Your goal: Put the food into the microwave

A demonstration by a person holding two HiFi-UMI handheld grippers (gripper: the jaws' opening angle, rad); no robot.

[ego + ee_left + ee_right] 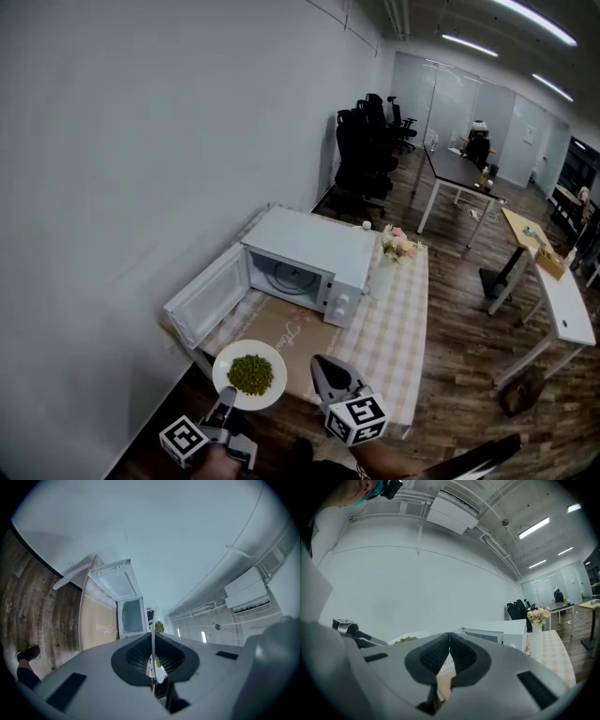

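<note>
A white plate (249, 375) heaped with green food hangs in front of the table's near edge, and my left gripper (228, 395) is shut on its near rim. In the left gripper view the plate (153, 654) shows edge-on between the jaws. The white microwave (309, 262) stands on the table with its door (208, 296) swung open to the left and its cavity facing me. Just right of the plate my right gripper (320, 362) is shut with nothing in it. In the right gripper view its pads meet, and the plate (408, 639) and microwave (497, 631) lie ahead.
The table wears a checked cloth (398, 319) with a brown mat (286, 336) in front of the microwave. A vase of flowers (397, 244) stands at the table's far end. A white wall runs along the left. Desks and black office chairs (361, 150) fill the room behind.
</note>
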